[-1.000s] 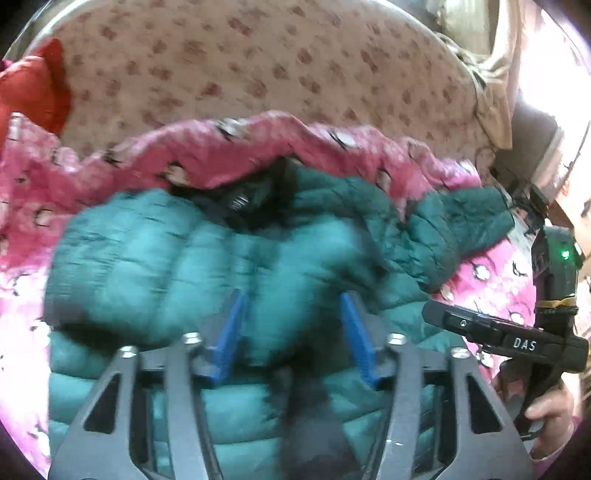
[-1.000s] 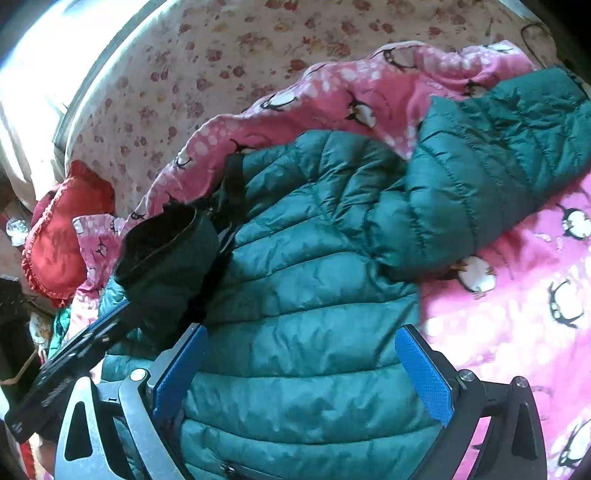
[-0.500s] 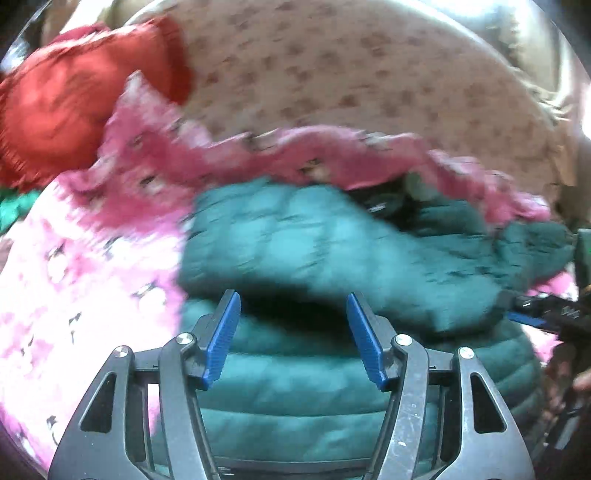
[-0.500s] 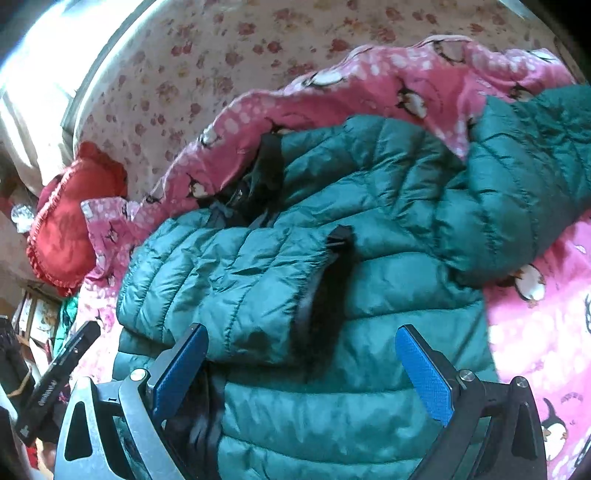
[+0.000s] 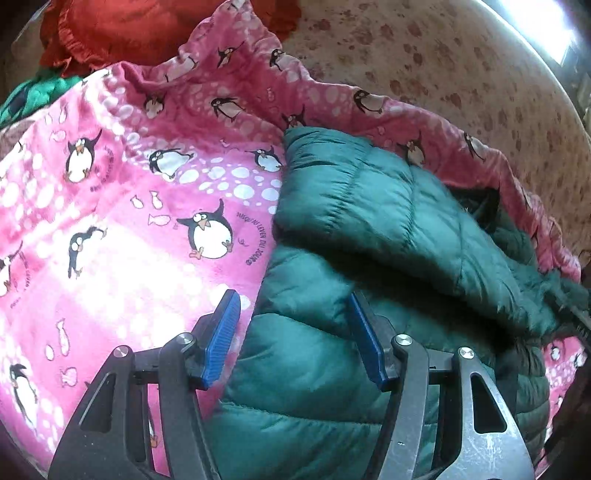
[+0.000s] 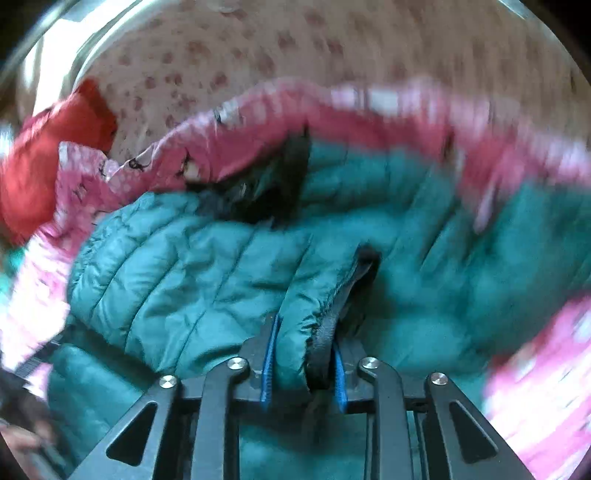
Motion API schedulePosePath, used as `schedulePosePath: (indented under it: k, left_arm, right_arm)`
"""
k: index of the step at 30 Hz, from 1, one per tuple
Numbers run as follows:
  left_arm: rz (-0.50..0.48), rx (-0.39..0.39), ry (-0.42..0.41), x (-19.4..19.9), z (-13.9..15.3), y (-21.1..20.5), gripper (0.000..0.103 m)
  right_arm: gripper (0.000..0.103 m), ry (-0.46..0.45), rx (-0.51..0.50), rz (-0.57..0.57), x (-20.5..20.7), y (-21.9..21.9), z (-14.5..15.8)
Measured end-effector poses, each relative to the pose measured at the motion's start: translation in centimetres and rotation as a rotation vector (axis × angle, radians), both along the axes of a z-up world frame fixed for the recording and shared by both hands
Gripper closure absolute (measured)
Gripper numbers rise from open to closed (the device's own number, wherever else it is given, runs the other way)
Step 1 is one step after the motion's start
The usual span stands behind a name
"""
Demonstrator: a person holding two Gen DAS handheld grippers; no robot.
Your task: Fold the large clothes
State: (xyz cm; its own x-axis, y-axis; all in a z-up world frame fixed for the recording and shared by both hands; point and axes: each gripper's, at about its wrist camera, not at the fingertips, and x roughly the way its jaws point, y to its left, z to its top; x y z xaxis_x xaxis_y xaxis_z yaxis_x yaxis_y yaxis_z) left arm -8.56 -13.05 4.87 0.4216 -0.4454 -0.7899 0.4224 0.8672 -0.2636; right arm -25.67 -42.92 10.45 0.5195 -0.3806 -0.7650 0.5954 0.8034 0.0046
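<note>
A teal quilted puffer jacket (image 5: 369,229) lies on a pink penguin-print blanket (image 5: 110,206), with one sleeve folded across its body. My left gripper (image 5: 293,332) is open and empty, hovering over the jacket's left edge. In the right wrist view the same jacket (image 6: 192,266) fills the middle. My right gripper (image 6: 303,354) is shut on the black-trimmed cuff of the folded sleeve (image 6: 317,321). That view is motion-blurred on its right side.
A red ruffled cushion (image 5: 147,29) lies at the blanket's far left corner; it also shows in the right wrist view (image 6: 40,162). A beige flower-print sheet (image 5: 461,74) covers the bed beyond the blanket. Green cloth (image 5: 33,92) lies at the left edge.
My left gripper let go of the sleeve and drew back left over the jacket's edge. My right gripper moved in and closed on the folded sleeve's cuff.
</note>
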Motion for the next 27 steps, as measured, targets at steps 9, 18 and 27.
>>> schedulePosePath:
  k: [9,18,27]
  left_arm:
    - [0.022,-0.028,0.008,0.4,-0.6,0.2,0.038]
    - [0.026,-0.046,0.017,0.9,-1.1,0.3,0.03]
    - [0.032,-0.048,0.014,0.9,-1.2,0.3,0.028]
  right_arm:
    - [0.088,0.029,-0.254,-0.047,1.3,-2.7,1.9]
    - [0.103,0.173,-0.132,-0.262,0.1,-8.3,-5.1]
    - [0.076,-0.129,0.323,-0.165,-4.6,-9.2,-1.9]
